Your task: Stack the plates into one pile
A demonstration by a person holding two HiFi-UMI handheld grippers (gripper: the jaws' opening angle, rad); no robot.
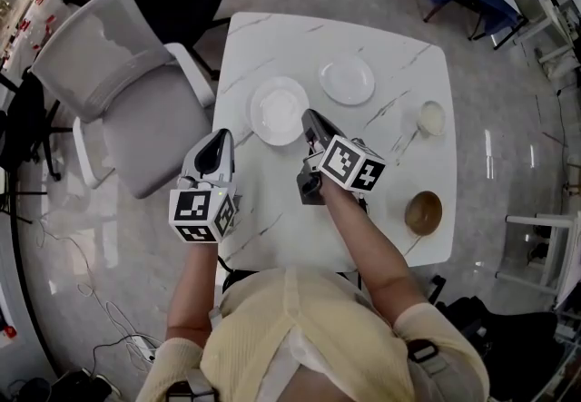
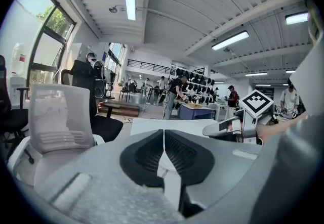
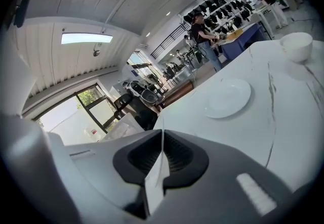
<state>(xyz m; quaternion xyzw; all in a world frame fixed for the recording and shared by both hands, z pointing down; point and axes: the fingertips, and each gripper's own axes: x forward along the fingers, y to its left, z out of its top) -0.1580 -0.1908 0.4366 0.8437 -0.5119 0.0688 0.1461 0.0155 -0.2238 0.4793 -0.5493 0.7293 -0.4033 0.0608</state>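
So far, nothing is stacked. Two white plates lie apart on the table (image 1: 399, 55): the near plate (image 1: 280, 110) and the far plate (image 1: 347, 80). One has to go on top of the other. The left gripper (image 1: 221, 139) and the right gripper (image 1: 311, 117) are both closed tight, with nothing in them. The right one is just beside the near plate.

Only the head view shows both plates and the brown bowl (image 1: 423, 212). The right gripper view shows just the far plate and the white bowl (image 3: 296, 46). The left gripper view shows no plate, only a chair (image 2: 61, 117).

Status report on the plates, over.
Left gripper and right gripper shut, empty. Near plate, far plate apart, unstacked. White bowl, brown bowl off to the side.
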